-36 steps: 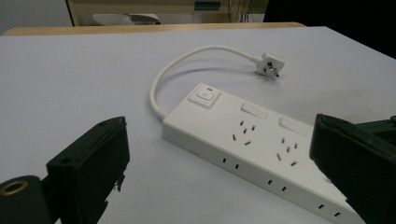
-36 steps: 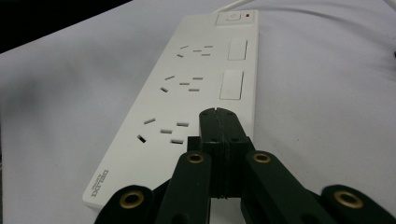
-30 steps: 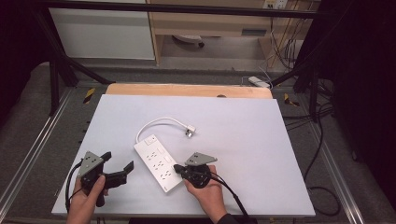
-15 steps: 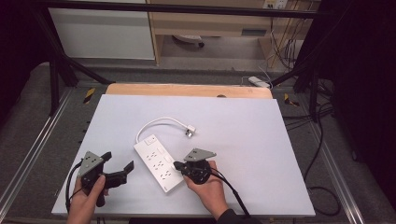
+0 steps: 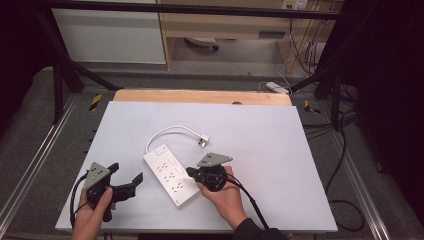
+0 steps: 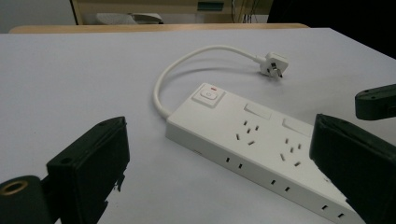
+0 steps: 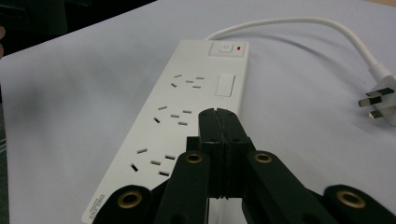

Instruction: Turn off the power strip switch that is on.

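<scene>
1. High view: white power strip (image 5: 171, 173) lies flat and diagonal on the white bench (image 5: 260, 135), near the front edge, between the two hands. Its white cord (image 5: 165, 134) loops away from the switch end to the plug (image 5: 203, 140), which lies on the bench just beyond the strip. Left hand-held gripper (image 5: 127, 180) sits to the strip's left, apart from it, jaws spread and nothing between them. Right hand-held gripper (image 5: 191, 172) is at the strip's right long edge, jaws clenched together, tip over or just beside the strip (cannot tell if touching). Grey three-cornered plates top both.

2. Left gripper view: two black jaws stand wide apart at the bottom corners, released, empty. The power strip (image 6: 261, 140) lies ahead between them on the bench, switch (image 6: 208, 94) with red dot at the end where the cord comes out, cord (image 6: 161, 88) arcing to the plug (image 6: 273, 64). Tip of the other gripper shows at the right edge.

3. Right gripper view: jaws pressed flat against each other, gripping nothing, hovering over the socket face of the power strip (image 7: 187, 107) (contact unclear). Switch (image 7: 227, 48) at the far end, plug (image 7: 380, 105) at right with prongs showing.
</scene>
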`<state>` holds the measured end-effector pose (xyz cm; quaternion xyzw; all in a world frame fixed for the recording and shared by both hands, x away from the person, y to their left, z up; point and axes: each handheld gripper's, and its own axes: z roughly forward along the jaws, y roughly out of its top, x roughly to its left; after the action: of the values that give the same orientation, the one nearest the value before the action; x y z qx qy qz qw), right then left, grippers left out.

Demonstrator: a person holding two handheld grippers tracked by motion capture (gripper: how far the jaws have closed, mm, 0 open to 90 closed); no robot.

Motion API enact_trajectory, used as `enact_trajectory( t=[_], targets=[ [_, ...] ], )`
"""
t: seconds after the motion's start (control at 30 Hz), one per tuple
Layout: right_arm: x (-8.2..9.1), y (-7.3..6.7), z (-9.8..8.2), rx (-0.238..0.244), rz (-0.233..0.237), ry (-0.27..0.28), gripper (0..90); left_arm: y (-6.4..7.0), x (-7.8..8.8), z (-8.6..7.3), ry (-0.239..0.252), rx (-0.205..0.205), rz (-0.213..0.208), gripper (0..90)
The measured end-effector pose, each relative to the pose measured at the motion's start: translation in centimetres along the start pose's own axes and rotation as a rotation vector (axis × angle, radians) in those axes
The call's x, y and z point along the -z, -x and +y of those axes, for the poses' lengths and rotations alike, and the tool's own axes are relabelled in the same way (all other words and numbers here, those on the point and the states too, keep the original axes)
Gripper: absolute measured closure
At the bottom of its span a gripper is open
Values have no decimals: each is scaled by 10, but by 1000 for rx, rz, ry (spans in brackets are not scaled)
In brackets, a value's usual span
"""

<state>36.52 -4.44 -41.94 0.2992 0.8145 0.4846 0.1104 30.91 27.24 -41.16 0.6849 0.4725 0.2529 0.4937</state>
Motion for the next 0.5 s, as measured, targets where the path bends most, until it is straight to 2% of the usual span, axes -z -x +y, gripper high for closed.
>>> enact_trajectory(
  t=[0.5],
  targets=[
    [13, 17, 20, -14, -5, 0, 874, 0, 0, 0, -5, -5, 3, 48]
  ],
)
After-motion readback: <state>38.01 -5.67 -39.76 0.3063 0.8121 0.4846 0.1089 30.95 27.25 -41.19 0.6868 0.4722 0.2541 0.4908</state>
